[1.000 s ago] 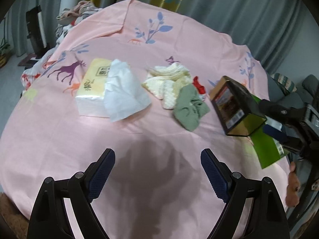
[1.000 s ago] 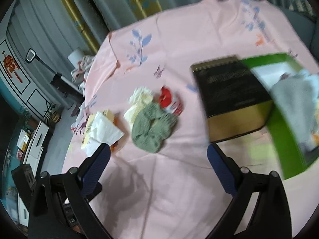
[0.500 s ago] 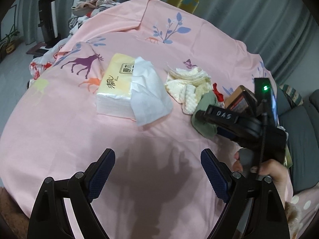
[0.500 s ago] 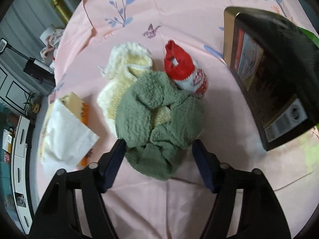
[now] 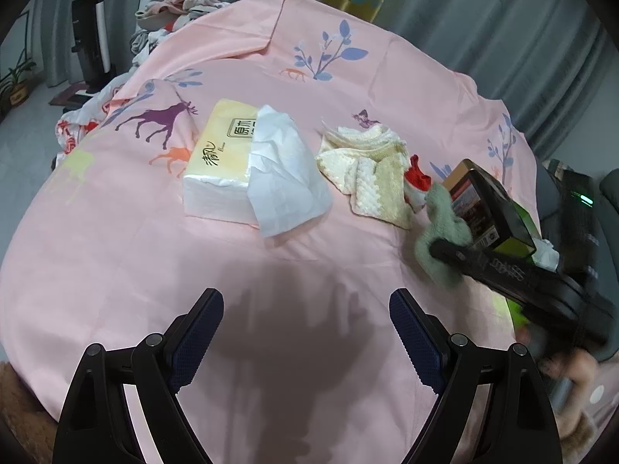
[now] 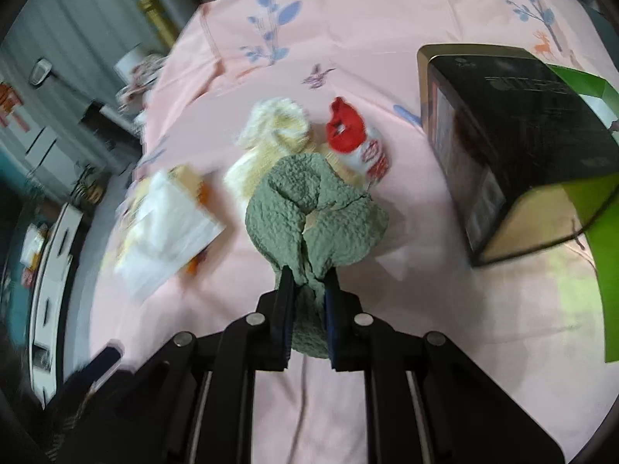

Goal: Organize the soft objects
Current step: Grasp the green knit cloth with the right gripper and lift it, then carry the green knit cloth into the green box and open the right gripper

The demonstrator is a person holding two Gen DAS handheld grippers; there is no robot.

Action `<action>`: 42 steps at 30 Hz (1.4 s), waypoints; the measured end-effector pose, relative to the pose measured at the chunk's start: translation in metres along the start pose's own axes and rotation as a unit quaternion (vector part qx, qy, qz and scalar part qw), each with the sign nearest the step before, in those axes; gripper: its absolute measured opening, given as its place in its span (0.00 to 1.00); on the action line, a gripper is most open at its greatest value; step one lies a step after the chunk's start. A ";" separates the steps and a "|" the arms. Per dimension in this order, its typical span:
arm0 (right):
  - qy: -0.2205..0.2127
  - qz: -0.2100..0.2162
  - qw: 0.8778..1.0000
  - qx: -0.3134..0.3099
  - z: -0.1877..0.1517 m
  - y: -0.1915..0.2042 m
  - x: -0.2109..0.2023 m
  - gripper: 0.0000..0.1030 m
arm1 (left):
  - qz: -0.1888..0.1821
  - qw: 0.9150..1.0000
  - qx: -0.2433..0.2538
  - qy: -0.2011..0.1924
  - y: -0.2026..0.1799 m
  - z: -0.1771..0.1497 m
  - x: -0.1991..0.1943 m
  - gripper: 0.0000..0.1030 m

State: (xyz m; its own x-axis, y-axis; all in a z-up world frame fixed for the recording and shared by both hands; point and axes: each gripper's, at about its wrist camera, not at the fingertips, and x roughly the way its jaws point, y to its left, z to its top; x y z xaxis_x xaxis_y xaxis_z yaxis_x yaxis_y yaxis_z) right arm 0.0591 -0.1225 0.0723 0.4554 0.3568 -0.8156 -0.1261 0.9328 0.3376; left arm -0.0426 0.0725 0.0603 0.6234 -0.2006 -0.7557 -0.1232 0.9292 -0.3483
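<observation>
Pinching a crumpled sage-green knitted cloth [image 6: 309, 208] between nearly closed jaws, the right gripper [image 6: 307, 309] holds the fabric over a pink bedsheet printed with deer and leafy sprigs [image 5: 154, 255], whether the cloth rests on the sheet or hangs clear of it cannot be told. Just behind the green cloth lie a cream and white knitted cloth [image 6: 271, 131] and a small red-and-white fabric piece [image 6: 354, 143], close together. A dark rectangular box with gold edges [image 6: 514, 147] stands to the right, against a bright green box [image 6: 603, 232]. The left gripper [image 5: 305, 332] hovers wide open and empty above bare sheet, well short of a yellow tissue pack [image 5: 222, 166] with a white tissue [image 5: 282, 178] pulled loose.
</observation>
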 end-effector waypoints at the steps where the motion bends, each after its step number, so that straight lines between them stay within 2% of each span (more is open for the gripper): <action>1: 0.006 0.004 1.000 -0.014 -0.006 0.002 -0.008 0.13 | -0.001 1.000 0.001 0.001 -0.001 -0.001 0.000 0.85; 5: 0.046 -0.003 0.997 -0.066 -0.032 0.009 -0.024 0.14 | -0.002 1.000 0.004 0.006 -0.006 -0.003 0.003 0.85; 10: 0.089 -0.003 0.994 -0.063 -0.054 0.001 -0.020 0.20 | 0.000 1.000 0.015 0.009 -0.013 -0.008 0.006 0.85; 12: 0.095 -0.012 0.994 -0.056 -0.060 -0.005 -0.019 0.38 | 0.002 1.000 0.019 0.012 -0.015 -0.009 0.007 0.85; 15: 0.081 -0.015 0.996 -0.036 -0.058 -0.015 -0.027 0.60 | -0.006 1.000 0.018 0.018 -0.019 -0.012 0.010 0.85; 20: 0.019 -0.009 1.000 -0.008 -0.047 -0.029 -0.044 0.69 | -0.036 0.999 0.023 0.025 -0.028 -0.018 0.017 0.85; 22: 0.006 0.006 1.000 0.011 -0.046 -0.035 -0.043 0.69 | -0.047 0.998 0.024 0.032 -0.033 -0.021 0.022 0.83; 23: 0.006 0.015 1.000 0.019 -0.046 -0.037 -0.041 0.69 | -0.058 0.997 0.029 0.041 -0.037 -0.024 0.027 0.76; 26: 0.034 0.049 0.997 0.051 -0.048 -0.040 -0.027 0.67 | -0.080 0.994 0.041 0.067 -0.048 -0.031 0.039 0.64; 30: 0.056 0.067 0.994 0.069 -0.052 -0.038 -0.013 0.53 | -0.098 0.990 0.057 0.089 -0.064 -0.042 0.051 0.49; 32: 0.063 0.074 0.993 0.071 -0.054 -0.035 -0.009 0.49 | -0.097 0.990 0.066 0.084 -0.070 -0.046 0.054 0.46; 35: 0.076 0.088 0.991 0.073 -0.057 -0.035 -0.002 0.41 | -0.116 0.986 0.077 0.088 -0.078 -0.049 0.057 0.31; 37: 0.085 0.094 0.989 0.080 -0.058 -0.038 0.002 0.35 | -0.137 0.982 0.081 0.097 -0.083 -0.050 0.060 0.29; 39: 0.090 0.108 0.986 0.092 -0.058 -0.042 0.004 0.31 | -0.141 0.981 0.093 0.092 -0.091 -0.051 0.060 0.23; 42: 0.080 0.112 0.985 0.105 -0.056 -0.052 -0.004 0.31 | -0.163 0.977 0.104 0.091 -0.106 -0.048 0.057 0.23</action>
State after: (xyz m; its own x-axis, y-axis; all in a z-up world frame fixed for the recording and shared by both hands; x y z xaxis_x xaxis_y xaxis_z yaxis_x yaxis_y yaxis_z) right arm 0.0149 -0.1695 0.0319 0.2907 0.5719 -0.7671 -0.0159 0.8045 0.5937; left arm -0.0310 -0.0524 0.0271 0.4541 -0.5301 -0.7161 0.2303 0.8463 -0.4804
